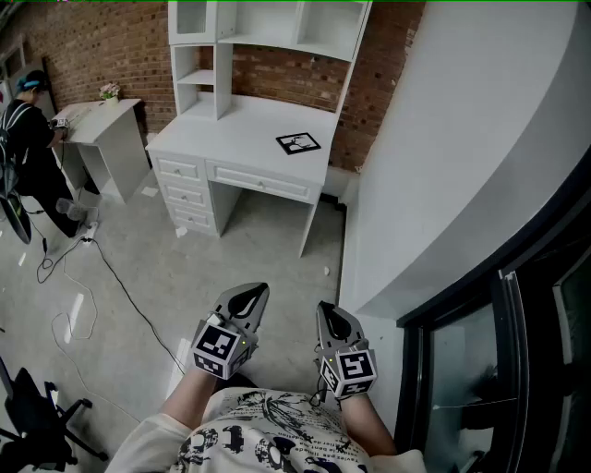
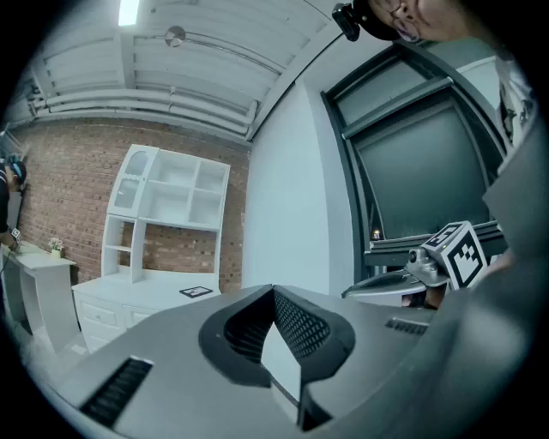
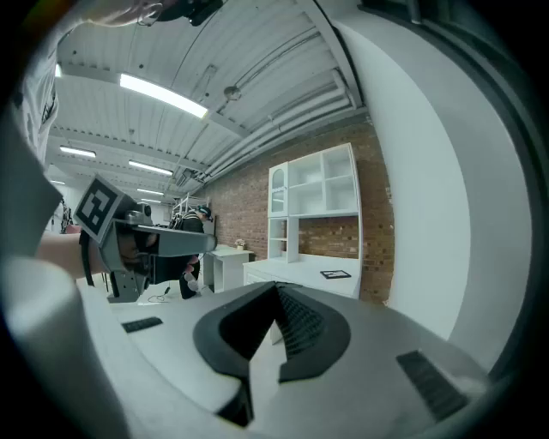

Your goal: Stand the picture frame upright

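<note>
Both of your forearms are drawn in close to your torso. Left gripper (image 1: 249,297): fingers (image 2: 296,321) closed together, nothing between them. Right gripper (image 1: 330,319) sits just right of those fingers and level with them, its own fingers (image 3: 300,321) likewise closed and empty.

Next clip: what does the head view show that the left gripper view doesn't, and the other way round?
Only the head view: the floor with a cable across it, and a black chair at lower left.

Only the left gripper view: the ceiling and its lamp.

Both: the white desk with the frame lying flat on it, the brick wall behind, and the left gripper and right gripper, each shut and empty, far from the desk.
</note>
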The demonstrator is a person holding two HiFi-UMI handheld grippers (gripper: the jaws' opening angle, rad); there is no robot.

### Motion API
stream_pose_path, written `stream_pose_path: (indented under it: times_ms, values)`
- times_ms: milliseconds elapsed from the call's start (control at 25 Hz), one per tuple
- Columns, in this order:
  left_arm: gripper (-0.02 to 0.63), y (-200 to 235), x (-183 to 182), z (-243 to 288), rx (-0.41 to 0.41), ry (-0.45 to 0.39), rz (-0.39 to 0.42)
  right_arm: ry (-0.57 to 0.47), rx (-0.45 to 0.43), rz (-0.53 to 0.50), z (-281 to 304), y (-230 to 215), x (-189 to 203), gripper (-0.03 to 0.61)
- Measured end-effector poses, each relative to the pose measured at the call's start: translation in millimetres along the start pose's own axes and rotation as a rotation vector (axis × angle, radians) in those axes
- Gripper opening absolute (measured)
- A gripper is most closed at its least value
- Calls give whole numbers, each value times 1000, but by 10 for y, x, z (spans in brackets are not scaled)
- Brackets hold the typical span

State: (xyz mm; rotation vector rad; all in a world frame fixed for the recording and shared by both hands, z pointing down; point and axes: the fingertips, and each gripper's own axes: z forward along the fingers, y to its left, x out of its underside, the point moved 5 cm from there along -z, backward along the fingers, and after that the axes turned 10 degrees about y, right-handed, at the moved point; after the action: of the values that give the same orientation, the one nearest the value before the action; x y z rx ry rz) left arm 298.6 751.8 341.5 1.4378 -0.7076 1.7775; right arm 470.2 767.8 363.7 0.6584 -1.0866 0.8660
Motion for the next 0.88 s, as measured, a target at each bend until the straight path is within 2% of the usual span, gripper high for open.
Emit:
stream_pose_path:
  times_ms: [600,880]
  values:
    - [9,201,170,81,42,40,-49,4,48,35,153,45,25,6]
    - [9,492,244,197,62,74,-61,32,70,48,458,71,14,6]
